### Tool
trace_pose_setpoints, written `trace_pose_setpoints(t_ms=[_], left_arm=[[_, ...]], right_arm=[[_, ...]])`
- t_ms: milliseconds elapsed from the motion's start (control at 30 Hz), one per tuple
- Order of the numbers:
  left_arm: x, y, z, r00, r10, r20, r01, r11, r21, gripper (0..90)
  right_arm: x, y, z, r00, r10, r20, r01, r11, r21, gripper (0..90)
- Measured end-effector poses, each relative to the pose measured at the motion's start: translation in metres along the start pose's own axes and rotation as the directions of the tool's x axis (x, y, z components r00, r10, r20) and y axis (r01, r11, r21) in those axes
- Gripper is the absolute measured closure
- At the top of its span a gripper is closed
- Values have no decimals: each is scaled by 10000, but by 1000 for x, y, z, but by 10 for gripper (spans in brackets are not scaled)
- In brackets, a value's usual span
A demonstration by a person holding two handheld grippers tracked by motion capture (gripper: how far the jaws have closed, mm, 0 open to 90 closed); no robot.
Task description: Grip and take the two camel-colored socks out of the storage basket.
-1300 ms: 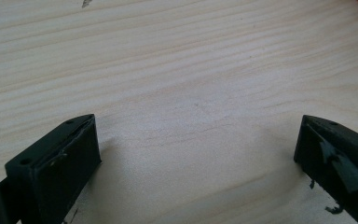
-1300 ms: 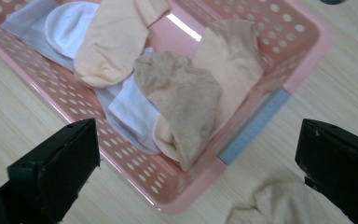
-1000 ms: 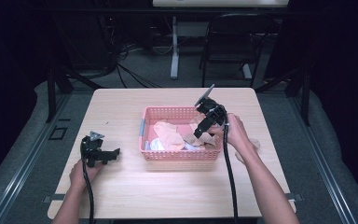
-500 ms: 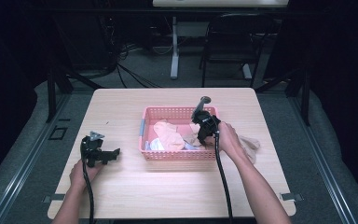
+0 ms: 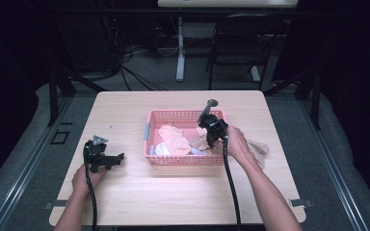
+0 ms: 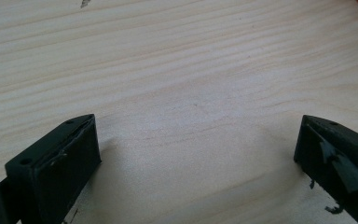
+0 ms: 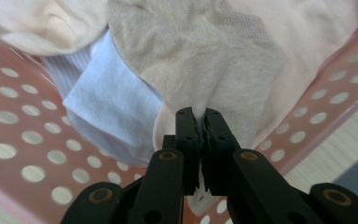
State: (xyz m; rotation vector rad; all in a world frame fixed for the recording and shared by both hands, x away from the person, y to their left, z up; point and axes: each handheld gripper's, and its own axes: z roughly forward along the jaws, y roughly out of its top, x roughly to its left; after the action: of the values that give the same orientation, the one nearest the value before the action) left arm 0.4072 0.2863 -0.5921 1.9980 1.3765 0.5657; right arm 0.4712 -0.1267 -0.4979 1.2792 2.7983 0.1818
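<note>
From above, a pale wooden table [image 5: 183, 192] stands on a grey floor mat in a dim room, with a dark chair [image 5: 236, 43] and a white desk leg [image 5: 179, 50] behind it and black cables trailing over the floor. A pink perforated basket [image 5: 185, 160] sits a little right of the table's middle, holding a heap of soft cloths in peach, white and beige. The right gripper [image 5: 211, 136] is tipped down into the basket's right end, the person's hand wrapped around it, and a beige cloth [image 5: 200, 142] bunches under its tip. Another beige cloth [image 5: 259, 148] lies on the table just outside the basket's right wall, beside that hand. The left gripper [image 5: 107, 160] rests on the table well to the left of the basket, pointing toward it, held loosely by the other hand. Along the left gripper [image 6: 198, 154], the two black jaws stand wide apart with bare, light wood grain between them, and a sliver of orange-pink edge shows at the top right corner. Along the right gripper [image 7: 198, 135], the jaws are pressed together, pinching a fold of the beige cloth [image 7: 205, 60], a finely ribbed knit hanging crumpled inside the basket [image 7: 23, 154]. A pale blue-white cloth [image 7: 107, 116] lies just beside it on the left, a cream one [image 7: 42, 23] above that, and a peach one [image 7: 307, 32] to the right.
</note>
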Motion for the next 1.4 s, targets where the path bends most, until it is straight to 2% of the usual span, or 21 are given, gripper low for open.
trace_pose_setpoints(t_ms=[33, 167, 300, 600, 1000, 1200, 1233, 1400], left_arm=[[0, 0, 0, 10000, -1, -1, 1, 10000, 3, 0], [0, 0, 0, 10000, -6, 2, 6, 10000, -3, 0], [0, 0, 0, 10000, -3, 1, 3, 10000, -2, 0], [0, 0, 0, 10000, -5, 10, 5, 10000, -4, 0], [0, 0, 0, 10000, -5, 11, 5, 10000, -4, 0], [0, 0, 0, 10000, 1, 10, -1, 10000, -1, 0], [0, 0, 0, 10000, -1, 9, 1, 10000, -2, 0], [0, 0, 0, 10000, -2, 11, 2, 10000, -3, 0]], right_arm=[[1, -1, -1, 9999, 148, -42, -149, 9996, -260, 863], [1, -2, -11, 9999, -103, -35, 102, 9998, -181, 863], [0, -2, -18, 9998, -51, -181, 43, 9992, -394, 862], [-1, -2, -32, 9997, -90, -205, 77, 9979, -636, 861], [2, 0, -61, 9992, -203, -332, 162, 9926, -1208, 861], [2, 2, -73, 9991, -311, -281, 274, 9922, -1219, 861], [3, 1, -77, 9991, -227, -349, 176, 9899, -1408, 861], [4, 1, -85, 9990, -308, -310, 260, 9890, -1455, 860]])
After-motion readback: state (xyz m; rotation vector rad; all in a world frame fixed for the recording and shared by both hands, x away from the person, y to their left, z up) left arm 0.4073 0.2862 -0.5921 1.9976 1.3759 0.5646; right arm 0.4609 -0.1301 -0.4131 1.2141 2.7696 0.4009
